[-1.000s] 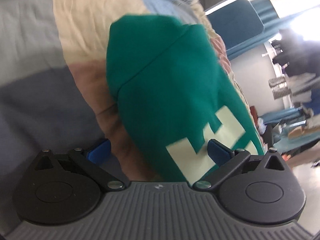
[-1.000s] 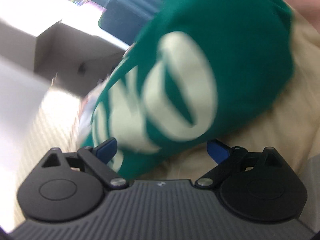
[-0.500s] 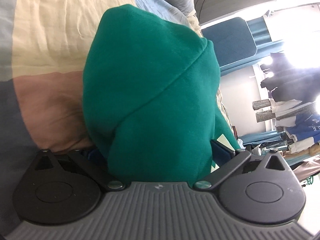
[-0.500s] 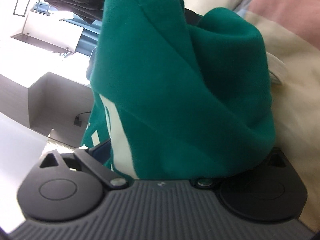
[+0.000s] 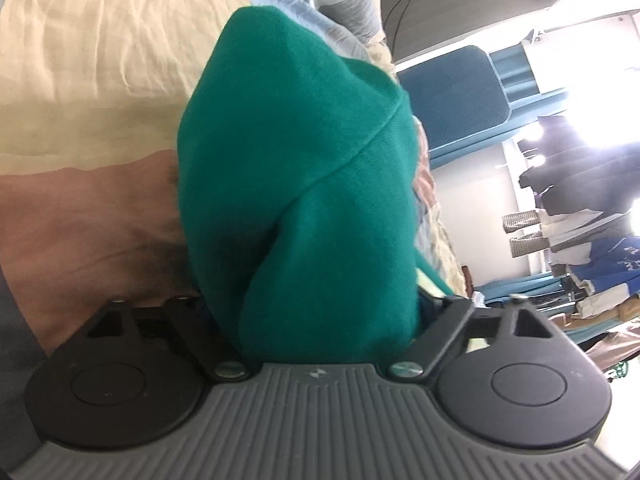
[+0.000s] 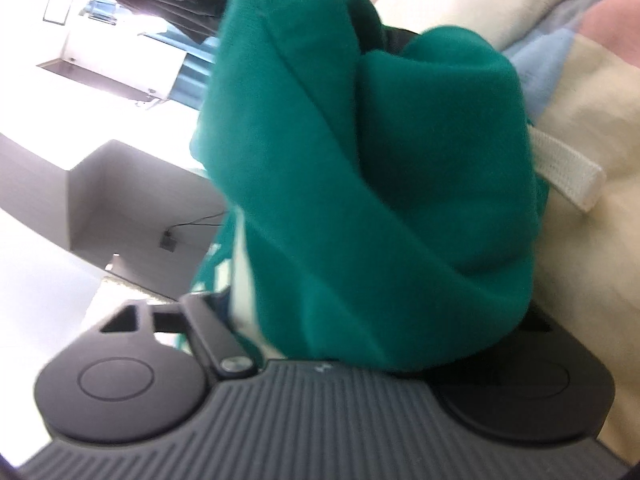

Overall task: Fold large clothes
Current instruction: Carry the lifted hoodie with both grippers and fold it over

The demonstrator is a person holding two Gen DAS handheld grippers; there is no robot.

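Left wrist view: the left gripper (image 5: 320, 312) has a thick bunch of the green garment (image 5: 296, 184) pushed deep between its fingers, right back to the grey body. Its jaws have just been closing with the cloth between them, but the pads are buried under the fabric, so whether they already clamp it cannot be told. The garment lies bundled on a bed cover (image 5: 92, 92) patched in cream, pink and grey-blue, with a seam running slantwise across the top of the bundle.

Right wrist view shows the same for the right gripper (image 6: 372, 320): green folds of the garment (image 6: 384, 184) fill the gap and spill over the right finger, hiding it. These jaws too have just been closing around cloth; a firm grip cannot be confirmed. A white drawstring (image 6: 568, 176) hangs out at the side, and a strip of the pale print shows near the left finger.

The step in hand looks like taking hold of two parts of the garment before spreading or folding it. The next move likely calls for finishing both grips on an edge rather than a wad, then lifting and drawing the hands apart so the cloth opens flat on the cover.
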